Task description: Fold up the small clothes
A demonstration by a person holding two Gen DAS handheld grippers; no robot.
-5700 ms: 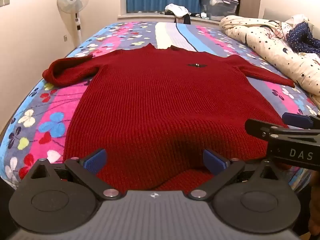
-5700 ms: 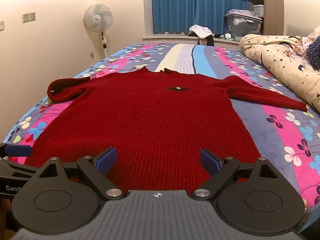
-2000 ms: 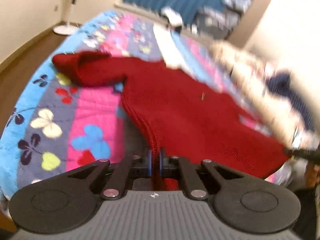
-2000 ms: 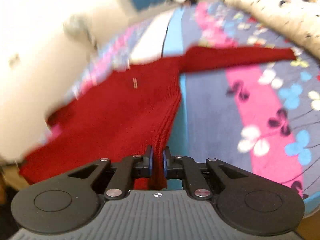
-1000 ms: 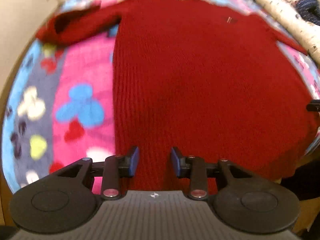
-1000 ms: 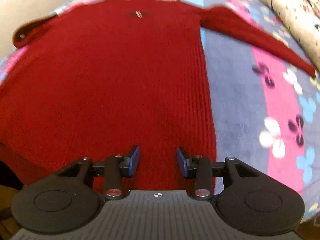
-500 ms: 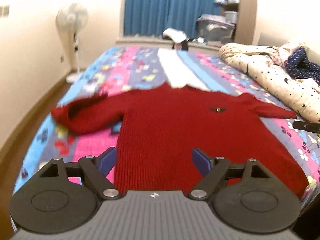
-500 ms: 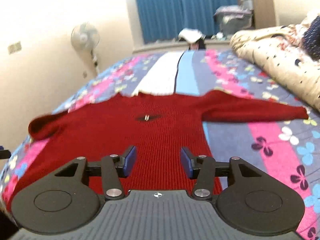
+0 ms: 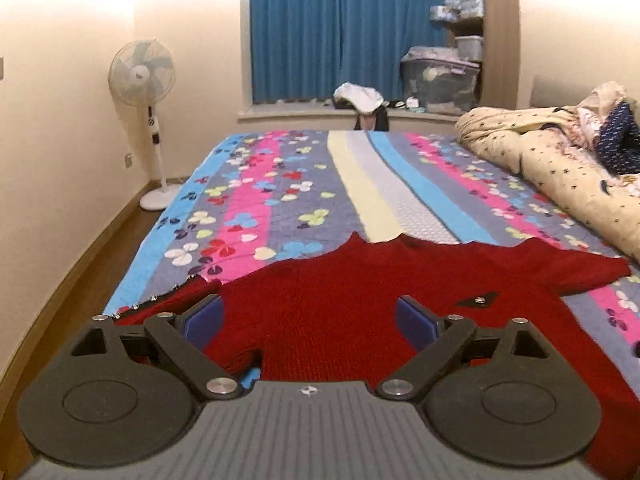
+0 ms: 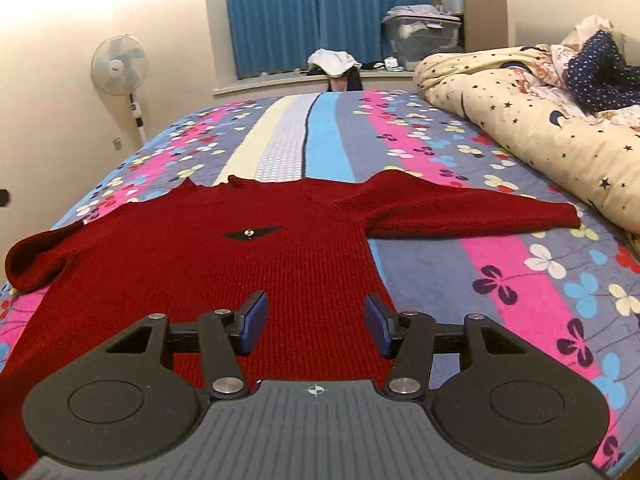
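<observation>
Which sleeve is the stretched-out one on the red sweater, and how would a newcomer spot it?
Find the flower-striped bedspread, then the red sweater lying flat on it. The sleeve reaches straight toward the star-print quilt; the opposite sleeve is bunched and curled at the bed's edge.

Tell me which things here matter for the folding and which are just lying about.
For the job:
- red sweater, spread flat on the bed
- left gripper, open
- right gripper, open

Lying about:
- star-print quilt
- navy dotted cloth
- standing fan
- storage bin
- white cloth on the sill
</observation>
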